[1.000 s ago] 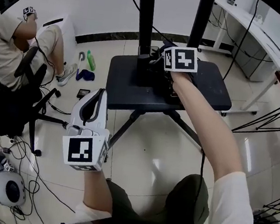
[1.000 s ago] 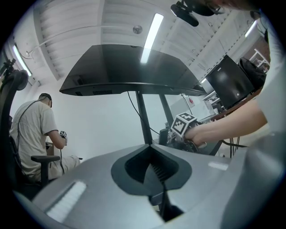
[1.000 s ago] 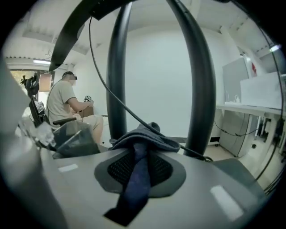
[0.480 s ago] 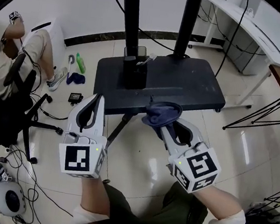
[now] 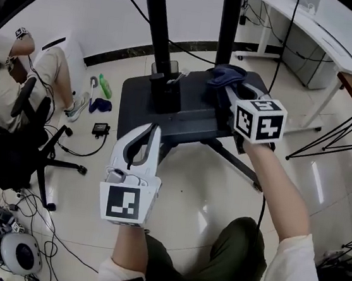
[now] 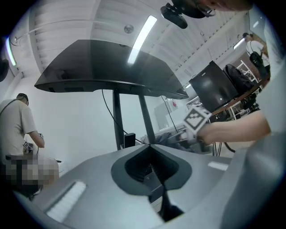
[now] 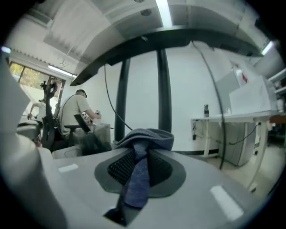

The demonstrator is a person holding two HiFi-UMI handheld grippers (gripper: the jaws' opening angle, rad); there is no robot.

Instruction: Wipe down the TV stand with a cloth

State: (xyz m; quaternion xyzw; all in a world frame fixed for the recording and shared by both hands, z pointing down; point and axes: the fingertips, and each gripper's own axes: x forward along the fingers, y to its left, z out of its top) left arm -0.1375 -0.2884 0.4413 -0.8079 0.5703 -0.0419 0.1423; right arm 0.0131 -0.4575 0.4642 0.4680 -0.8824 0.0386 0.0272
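1. Right tongs (image 5: pixel 228 91) pinch a dark blue cloth (image 5: pixel 227 75). In the right gripper view the fabric runs down the gap between the jaws and bunches over their tips.
2. The cloth is over the far right part of the TV stand's black base (image 5: pixel 185 120), just beside the right pole (image 5: pixel 227 22). Whether it presses on the surface cannot be told.
3. The left tongs (image 5: pixel 153 131) are pressed together with nothing between them. The left gripper view shows the two jaws meeting at the tip.
4. The left tongs hang over the floor (image 5: pixel 194 196) at the near edge of the base. They point toward the stand and are well apart from the cloth.
5. A small black box (image 5: pixel 167 91) stands on the base at the foot of the left pole (image 5: pixel 152 32).
6. A person (image 5: pixel 2 77) sits on a black chair (image 5: pixel 27 131) at the far left. A green bottle (image 5: pixel 105 87) lies on the floor between the person and the stand.
7. A white bench (image 5: pixel 316 33) stands at the upper right, with cables hanging below it.
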